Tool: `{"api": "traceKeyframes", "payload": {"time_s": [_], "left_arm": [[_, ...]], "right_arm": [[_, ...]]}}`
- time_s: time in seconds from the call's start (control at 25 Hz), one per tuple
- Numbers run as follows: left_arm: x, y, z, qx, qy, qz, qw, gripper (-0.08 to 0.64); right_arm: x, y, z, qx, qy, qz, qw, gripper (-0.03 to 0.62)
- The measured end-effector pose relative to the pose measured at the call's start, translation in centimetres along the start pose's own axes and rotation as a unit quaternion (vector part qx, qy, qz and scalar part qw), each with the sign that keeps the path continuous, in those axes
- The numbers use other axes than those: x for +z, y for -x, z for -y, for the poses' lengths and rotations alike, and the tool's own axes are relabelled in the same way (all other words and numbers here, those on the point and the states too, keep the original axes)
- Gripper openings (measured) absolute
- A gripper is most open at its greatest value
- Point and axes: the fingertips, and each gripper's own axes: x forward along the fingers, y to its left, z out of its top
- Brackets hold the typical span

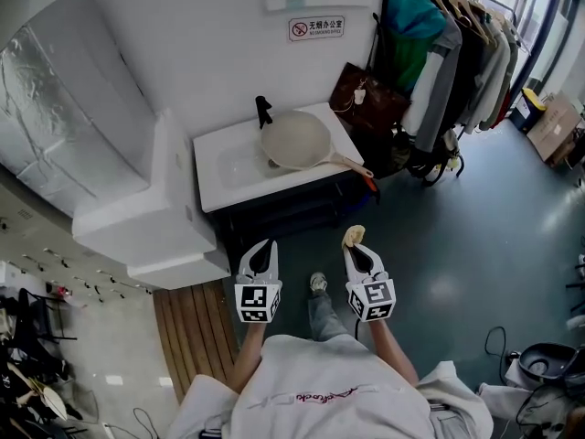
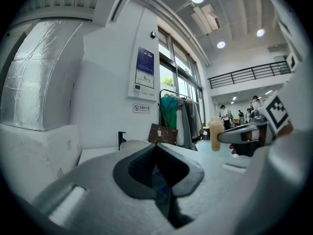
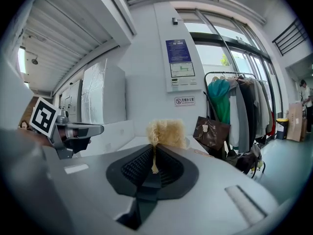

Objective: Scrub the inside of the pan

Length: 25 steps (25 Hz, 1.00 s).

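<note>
Right gripper (image 1: 353,251): pinching scrubber (image 1: 354,235).
Left gripper (image 1: 263,250): pressed together, empty.
Pan (image 1: 294,140): on surface (image 1: 265,193), well apart.
Progress: scrubbing not yet begun.

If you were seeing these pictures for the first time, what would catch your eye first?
The pale pan lying across the white sink ahead, handle pointing right. The right gripper pinches a yellowish scrubber in its fingers, while the left gripper is shut and empty. A loaded clothes rack stands to the right.
</note>
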Motion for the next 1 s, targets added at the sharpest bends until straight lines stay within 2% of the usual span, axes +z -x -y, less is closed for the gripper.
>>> {"api": "traceKeyframes", "payload": {"time_s": [0.48, 1.0], "left_arm": [[0.8, -7.2, -2.3, 0.0, 0.001, -0.005, 1.0, 0.0], [2.6, -17.5, -5.7, 0.002, 0.002, -0.014, 0.9999, 0.0]], "right_arm": [[0.8, -6.6, 2.7, 0.016, -0.001, -0.009, 1.0, 0.023], [3.6, -15.8, 8.0, 0.026, 0.001, -0.015, 1.0, 0.024]]}}
